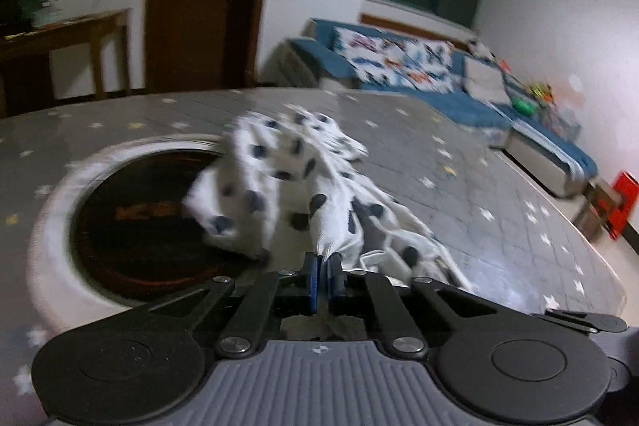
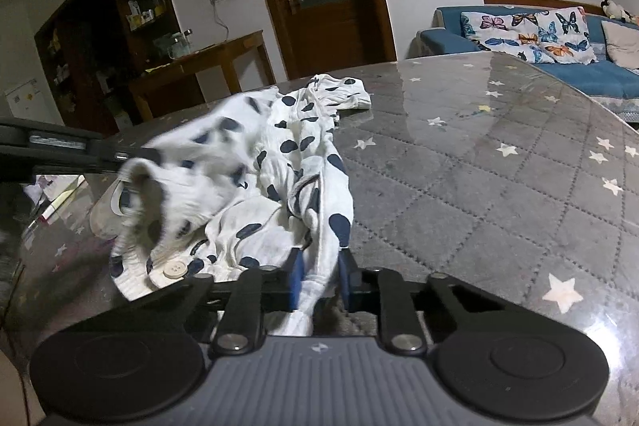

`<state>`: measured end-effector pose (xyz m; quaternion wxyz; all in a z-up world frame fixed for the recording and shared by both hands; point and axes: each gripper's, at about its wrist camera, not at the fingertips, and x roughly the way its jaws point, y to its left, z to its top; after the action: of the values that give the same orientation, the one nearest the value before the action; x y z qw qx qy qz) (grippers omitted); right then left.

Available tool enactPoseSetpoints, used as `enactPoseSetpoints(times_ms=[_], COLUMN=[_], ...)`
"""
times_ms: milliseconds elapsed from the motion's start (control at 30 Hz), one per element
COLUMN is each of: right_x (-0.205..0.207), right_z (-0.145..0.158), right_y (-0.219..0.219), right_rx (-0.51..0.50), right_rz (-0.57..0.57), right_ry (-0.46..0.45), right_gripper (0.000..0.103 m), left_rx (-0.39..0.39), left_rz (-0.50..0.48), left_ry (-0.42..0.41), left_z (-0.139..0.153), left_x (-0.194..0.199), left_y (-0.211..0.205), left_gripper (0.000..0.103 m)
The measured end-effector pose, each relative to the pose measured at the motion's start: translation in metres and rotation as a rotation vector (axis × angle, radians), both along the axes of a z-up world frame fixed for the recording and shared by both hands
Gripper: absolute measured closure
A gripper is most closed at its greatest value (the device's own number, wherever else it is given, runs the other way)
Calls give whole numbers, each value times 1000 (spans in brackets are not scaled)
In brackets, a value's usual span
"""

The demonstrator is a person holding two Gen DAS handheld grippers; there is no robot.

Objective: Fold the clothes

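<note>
A white garment with dark navy spots lies crumpled on a grey quilted table cover with pale stars; a cream button shows on its near hem at about 8 o'clock in the right wrist view. The left gripper has its blue pads pressed nearly together, pinching a thin fold of the spotted cloth that rises from them toward 12 o'clock, blurred. At 9 o'clock of that cloth sits a white-rimmed round basin with a dark inside, its edge partly under the fabric. The right gripper holds a bunched strip of the garment between its blue pads, jaws narrowed around it. A blue sofa stands at 2 o'clock.
</note>
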<state>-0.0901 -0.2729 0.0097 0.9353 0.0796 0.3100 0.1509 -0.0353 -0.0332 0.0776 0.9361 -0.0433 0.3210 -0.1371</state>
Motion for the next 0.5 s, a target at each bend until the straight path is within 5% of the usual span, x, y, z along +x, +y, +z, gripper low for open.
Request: enactPoseSetpoints(times_ms=[233,500], right_x=[-5,-25], right_z=[8,17], right_y=[-5,-13], right_rx=[9,-8], right_rz=[2,37], right_ry=[-25,-17], right_gripper=[93,94], left_rx=[-27,-67], left_rz=[102,88], left_ry=[17,122], left_z=[4,-15], left_x=[-25,-56], left_y=[47,64], left_gripper=[100,100])
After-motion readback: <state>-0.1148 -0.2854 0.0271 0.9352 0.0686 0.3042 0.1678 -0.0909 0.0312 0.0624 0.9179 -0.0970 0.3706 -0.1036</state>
